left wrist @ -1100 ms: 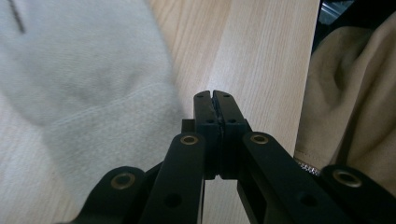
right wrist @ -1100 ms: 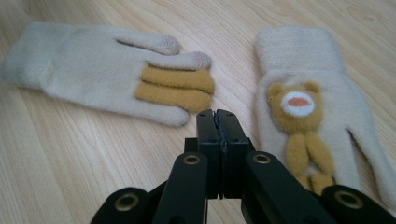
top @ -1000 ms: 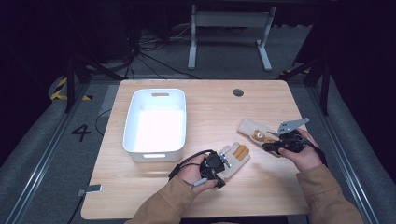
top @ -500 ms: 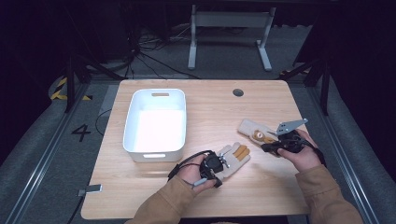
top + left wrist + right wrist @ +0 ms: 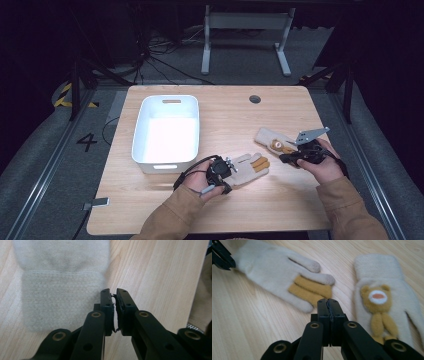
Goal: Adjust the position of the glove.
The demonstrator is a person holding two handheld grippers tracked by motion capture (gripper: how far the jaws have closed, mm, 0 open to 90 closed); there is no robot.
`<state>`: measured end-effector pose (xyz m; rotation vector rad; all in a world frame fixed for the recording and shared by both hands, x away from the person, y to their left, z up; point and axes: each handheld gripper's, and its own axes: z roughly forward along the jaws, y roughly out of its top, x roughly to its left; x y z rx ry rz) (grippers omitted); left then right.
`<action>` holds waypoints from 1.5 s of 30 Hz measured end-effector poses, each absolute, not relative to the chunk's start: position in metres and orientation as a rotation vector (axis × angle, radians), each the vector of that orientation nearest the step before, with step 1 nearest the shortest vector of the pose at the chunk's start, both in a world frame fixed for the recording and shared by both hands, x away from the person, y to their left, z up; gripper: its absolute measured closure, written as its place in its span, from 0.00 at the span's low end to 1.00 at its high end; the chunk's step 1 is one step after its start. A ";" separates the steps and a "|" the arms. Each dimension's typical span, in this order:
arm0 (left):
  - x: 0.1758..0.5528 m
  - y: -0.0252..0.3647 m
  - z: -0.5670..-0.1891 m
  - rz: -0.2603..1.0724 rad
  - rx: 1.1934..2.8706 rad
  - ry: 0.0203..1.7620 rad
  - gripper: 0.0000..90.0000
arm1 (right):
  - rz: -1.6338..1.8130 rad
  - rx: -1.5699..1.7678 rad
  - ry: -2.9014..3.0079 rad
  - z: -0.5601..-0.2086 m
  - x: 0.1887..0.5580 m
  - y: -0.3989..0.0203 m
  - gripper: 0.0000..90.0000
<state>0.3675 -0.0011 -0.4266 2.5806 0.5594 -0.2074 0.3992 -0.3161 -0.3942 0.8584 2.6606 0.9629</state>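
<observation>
Nothing moved — two gloves (image 5: 250,167) (image 5: 274,141), two grippers (image 5: 227,167) (image 5: 286,157), seemingly one tub (image 5: 167,130)

Cream gloves (image 5: 287,272) w/ mustard fingers, bear patch (image 5: 378,298); white bin (image 5: 167,132).

A white "4" (image 5: 87,142) is showing on the dark floor (image 5: 60,150) left of the table (image 5: 225,107), just below yellow-and-black hazard stripes (image 5: 67,96). No other text, label or brand is reading clearly anywhere.
</observation>
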 end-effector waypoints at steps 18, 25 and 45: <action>0.370 0.051 -0.393 -0.052 2.430 0.728 0.89 | 0.979 0.768 2.732 -0.396 0.427 -0.249 1.00; 0.372 0.059 -0.394 0.006 2.427 0.793 0.90 | 0.893 0.806 2.741 -0.404 0.444 -0.238 1.00; 0.373 0.051 -0.399 0.042 2.472 0.795 0.91 | 0.729 0.830 2.742 -0.432 0.458 -0.225 1.00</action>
